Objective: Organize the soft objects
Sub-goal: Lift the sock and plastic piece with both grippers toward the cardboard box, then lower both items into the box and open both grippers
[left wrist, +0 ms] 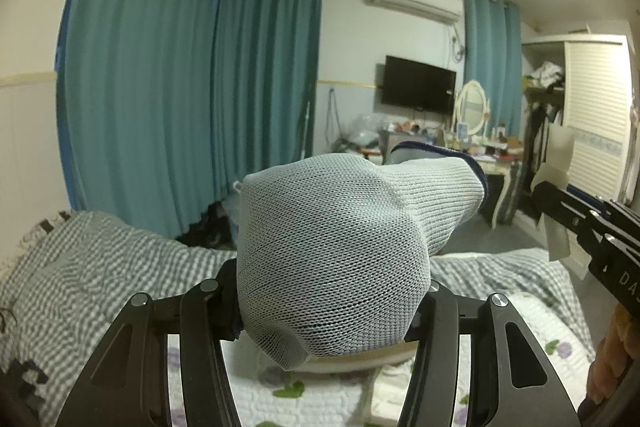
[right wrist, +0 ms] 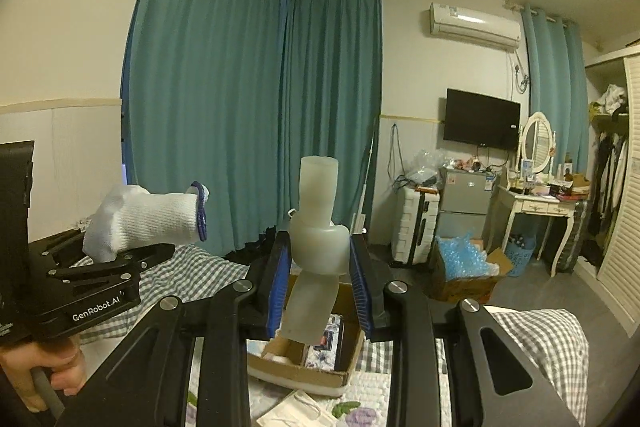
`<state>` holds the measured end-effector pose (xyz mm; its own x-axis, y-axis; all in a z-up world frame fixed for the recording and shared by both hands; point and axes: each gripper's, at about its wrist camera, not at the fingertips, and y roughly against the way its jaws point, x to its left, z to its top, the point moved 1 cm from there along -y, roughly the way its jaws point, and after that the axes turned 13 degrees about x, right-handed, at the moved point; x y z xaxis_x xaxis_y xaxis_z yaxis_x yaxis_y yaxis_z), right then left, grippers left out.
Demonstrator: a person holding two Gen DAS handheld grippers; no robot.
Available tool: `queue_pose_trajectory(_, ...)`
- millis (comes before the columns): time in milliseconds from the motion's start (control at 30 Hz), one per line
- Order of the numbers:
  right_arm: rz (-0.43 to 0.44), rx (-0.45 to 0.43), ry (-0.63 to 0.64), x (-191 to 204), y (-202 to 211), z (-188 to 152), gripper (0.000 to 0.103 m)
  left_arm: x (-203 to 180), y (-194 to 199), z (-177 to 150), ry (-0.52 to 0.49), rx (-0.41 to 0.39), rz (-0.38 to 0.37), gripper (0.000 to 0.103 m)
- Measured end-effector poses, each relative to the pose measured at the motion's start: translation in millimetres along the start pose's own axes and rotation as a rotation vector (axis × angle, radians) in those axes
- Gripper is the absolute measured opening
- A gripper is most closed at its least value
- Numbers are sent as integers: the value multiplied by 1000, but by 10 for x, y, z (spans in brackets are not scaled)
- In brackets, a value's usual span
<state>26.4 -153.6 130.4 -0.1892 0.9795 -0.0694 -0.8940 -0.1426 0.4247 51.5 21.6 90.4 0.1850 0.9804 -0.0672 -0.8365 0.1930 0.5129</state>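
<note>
"GenRobot.AI" is printed on the left tongs (right wrist: pixel 120 259), which are clenched on a knitted white sock (left wrist: pixel 336 259); a translucent, waxy tube (right wrist: pixel 316 247) is gripped between the right tongs (right wrist: pixel 318 279).

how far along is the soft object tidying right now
Midway, apparently. Some items already lie in the open cardboard box on the bed. In hand: left tongs grip a white knitted sock; right tongs clamp a translucent soft tube-shaped piece above the box. Neither is placed yet.
</note>
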Motion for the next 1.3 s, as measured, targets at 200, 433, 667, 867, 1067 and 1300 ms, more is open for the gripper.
queue_pose_trajectory(200,-11,22,13,-17,-439,-12,29,4,-340,52,-18,7,16,53)
queue_pose_trajectory(433,-10,94,19,-89,-1093,-129,29,9,-923,61,-12,82,13,53)
queue_pose_trajectory(667,20,251,22,-127,-1815,-521,29,-30,-1486,-77,-12,172,12,53)
queue_pose_trajectory(867,26,372,46,-143,-2297,-856,29,-69,-1868,-281,-28,258,17,53)
queue_pose_trajectory(1067,21,453,81,-104,-2541,-1123,30,-99,-2141,-488,-61,358,47,58)
queue_pose_trajectory(1300,19,457,91,-116,-2532,-1179,31,-278,-2221,-584,-149,400,68,61)
